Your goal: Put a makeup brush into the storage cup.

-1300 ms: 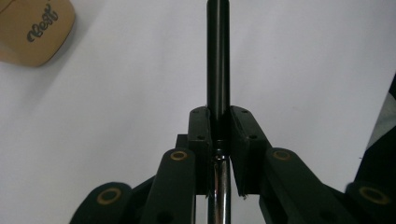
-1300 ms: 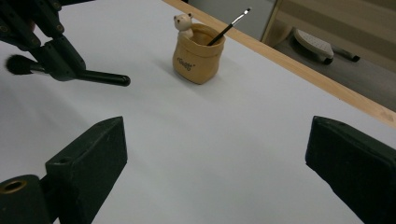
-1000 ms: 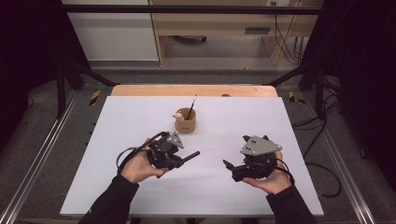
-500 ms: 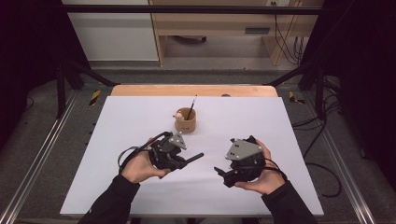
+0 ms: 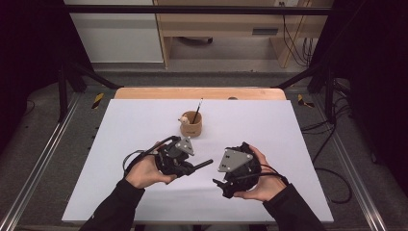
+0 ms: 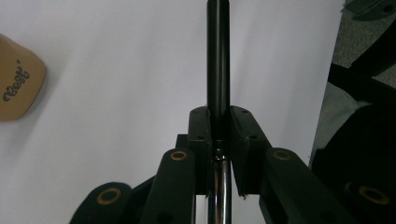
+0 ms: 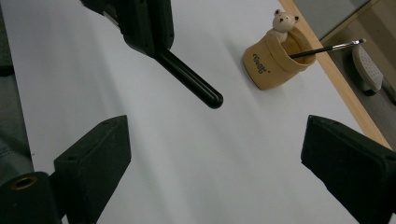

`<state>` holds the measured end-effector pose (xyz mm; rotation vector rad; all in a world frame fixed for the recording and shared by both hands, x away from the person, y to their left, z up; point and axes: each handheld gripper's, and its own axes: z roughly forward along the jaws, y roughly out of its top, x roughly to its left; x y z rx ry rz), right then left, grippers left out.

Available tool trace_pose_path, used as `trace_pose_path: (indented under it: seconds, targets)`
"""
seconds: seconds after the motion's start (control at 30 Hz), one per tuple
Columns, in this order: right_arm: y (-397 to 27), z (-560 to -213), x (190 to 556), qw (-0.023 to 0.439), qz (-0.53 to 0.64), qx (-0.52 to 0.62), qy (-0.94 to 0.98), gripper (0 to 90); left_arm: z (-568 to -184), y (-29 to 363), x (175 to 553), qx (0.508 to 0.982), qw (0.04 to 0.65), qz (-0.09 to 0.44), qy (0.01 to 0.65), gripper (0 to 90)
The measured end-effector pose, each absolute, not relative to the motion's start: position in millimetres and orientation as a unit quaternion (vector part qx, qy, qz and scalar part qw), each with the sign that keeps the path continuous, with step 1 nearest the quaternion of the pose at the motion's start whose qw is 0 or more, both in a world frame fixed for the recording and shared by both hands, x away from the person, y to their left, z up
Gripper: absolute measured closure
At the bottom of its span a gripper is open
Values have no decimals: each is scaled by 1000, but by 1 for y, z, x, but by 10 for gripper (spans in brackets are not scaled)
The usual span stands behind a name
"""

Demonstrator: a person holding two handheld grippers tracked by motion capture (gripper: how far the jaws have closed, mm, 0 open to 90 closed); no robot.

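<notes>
White surface (image 5: 120, 144) below, the left tool (image 5: 185, 166) clamps a black pen (image 5: 202, 164) whose free end points toward the wide-open, empty right tool (image 5: 220, 185) just beside.

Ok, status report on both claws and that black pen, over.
Left claw shut on black pen. Right claw open, empty, facing pen tip. Bear cup off to the side, nothing between.

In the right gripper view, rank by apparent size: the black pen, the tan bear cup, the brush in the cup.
1. Tan bear cup
2. Black pen, though nearness makes cup versus pen unsure
3. Brush, thinnest
</notes>
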<state>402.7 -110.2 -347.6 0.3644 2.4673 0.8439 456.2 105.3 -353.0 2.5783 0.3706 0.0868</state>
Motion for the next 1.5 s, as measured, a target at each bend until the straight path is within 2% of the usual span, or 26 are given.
trace_pose_path:
  seconds: [0.33,0.83,1.5]
  targets:
    - [-99,-352,400,245,285,103,921,144,-355,98,454,957,268,18,105,790]
    - [-82,-361,396,248,249,50,935,245,-357,95,454,964,251,5,91,790]
    - [-70,-373,397,260,197,-16,945,432,-360,87,450,967,239,-9,85,790]
